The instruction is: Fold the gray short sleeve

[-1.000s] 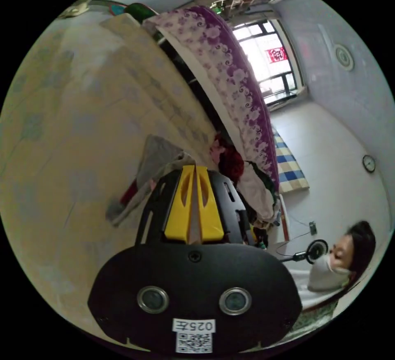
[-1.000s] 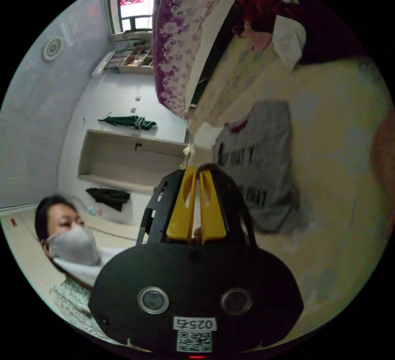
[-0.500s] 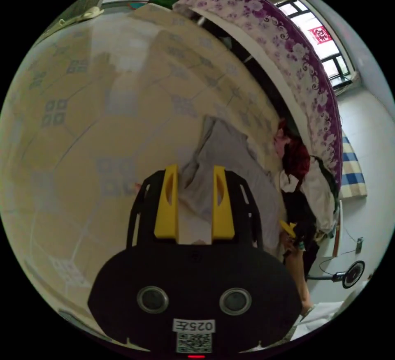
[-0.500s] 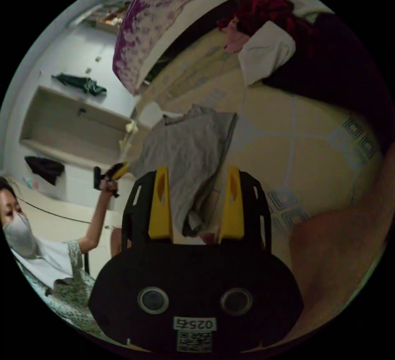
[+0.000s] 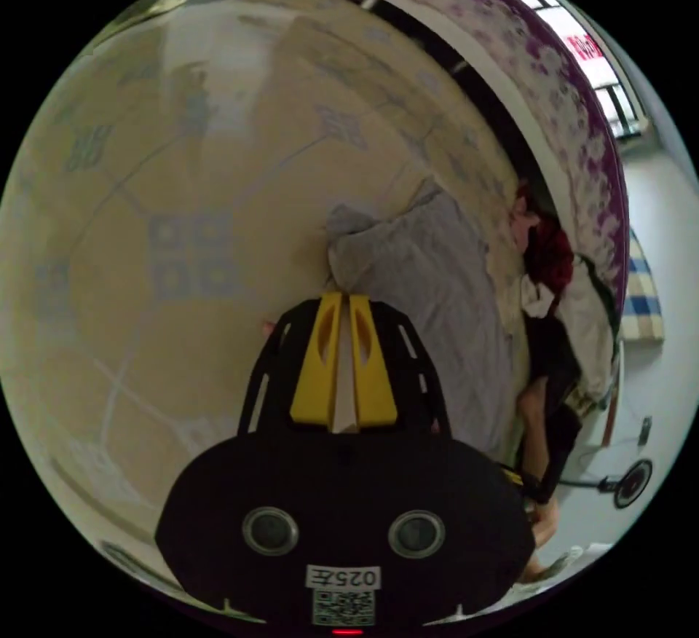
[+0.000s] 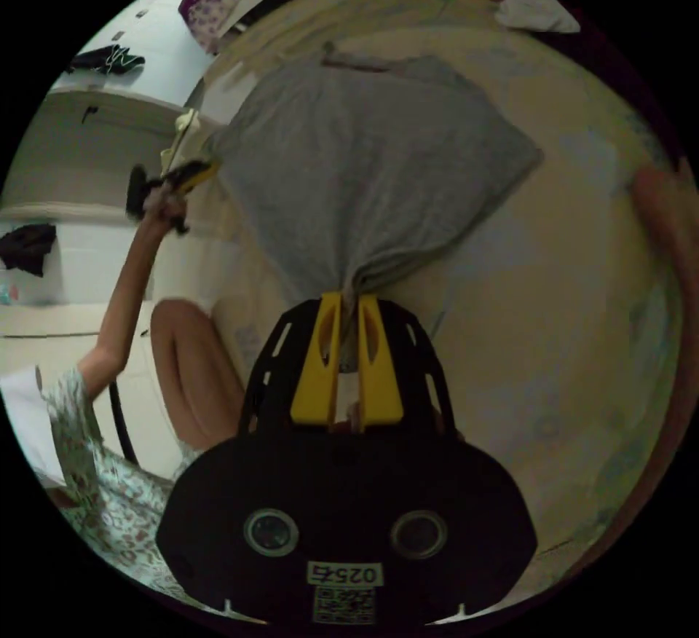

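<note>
Pale patterned mat (image 5: 182,179), purple floral bedspread (image 5: 561,84), heap of red and white clothes (image 5: 553,281), standing fan (image 5: 630,481).

Right claw (image 6: 348,299) clamped; left claw (image 5: 339,297) pinched too (its arm (image 6: 120,296) outstretched).

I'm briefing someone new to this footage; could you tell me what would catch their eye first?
The gray shirt is spread wide over the yellow patterned mat, with one bunched edge pinched in the right tongs. In the left gripper view, the left tongs are closed at the shirt's other crumpled edge, with a purple floral cover beyond.
</note>
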### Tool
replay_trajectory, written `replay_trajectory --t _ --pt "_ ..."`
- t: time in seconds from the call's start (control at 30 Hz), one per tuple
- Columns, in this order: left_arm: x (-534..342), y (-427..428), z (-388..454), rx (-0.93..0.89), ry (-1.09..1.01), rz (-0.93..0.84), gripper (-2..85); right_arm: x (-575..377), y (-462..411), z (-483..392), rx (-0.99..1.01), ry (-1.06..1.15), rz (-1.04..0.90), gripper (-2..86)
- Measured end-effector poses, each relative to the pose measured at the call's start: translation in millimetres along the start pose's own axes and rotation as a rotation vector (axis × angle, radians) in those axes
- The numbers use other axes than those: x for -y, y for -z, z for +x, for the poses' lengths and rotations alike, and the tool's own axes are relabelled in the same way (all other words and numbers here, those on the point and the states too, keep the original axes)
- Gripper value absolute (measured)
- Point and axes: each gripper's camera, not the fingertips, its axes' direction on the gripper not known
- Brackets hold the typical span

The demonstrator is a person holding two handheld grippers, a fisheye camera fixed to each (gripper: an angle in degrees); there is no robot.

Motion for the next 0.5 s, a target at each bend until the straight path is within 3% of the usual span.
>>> replay_trajectory --t 0.1,0.2,0.27,0.33,0.4,0.47,0.5 --pt "11.2 4.5 18.5 0.061 -0.079 -0.027 4.1 -48.5 -18.9 -13.1 0.191 -0.066 -0.052 9.1" --pt "5.2 49.1 40.2 0.087 -0.258 0.141 5.5 -81.6 7.7 -10.7 0.216 -0.113 0.066 13.0" --pt "3.0 72.1 95.8 -0.15 -0.629 0.178 6.0 -87.4 41.2 -11.4 0.051 -0.065 0.201 13.7" --pt "1.6 66.5 161.6 -0.099 -0.909 0.204 7.2 -76.5 52.7 -9.6 -0.071 -0.022 0.251 14.1" --pt "-1.2 37.8 232.9 0.043 -1.197 0.143 8.3 -60.8 53.0 -3.7 -0.126 -0.013 0.262 14.4" --pt "11.4 -28.3 311.3 0.19 -1.38 -0.186 8.2 -44.7 45.8 5.7 -0.13 -0.023 0.272 15.0" --pt "12.8 -44.8 325.5 0.22 -1.425 -0.245 8.1 -42.0 43.6 7.6 -0.128 -0.022 0.274 15.0"
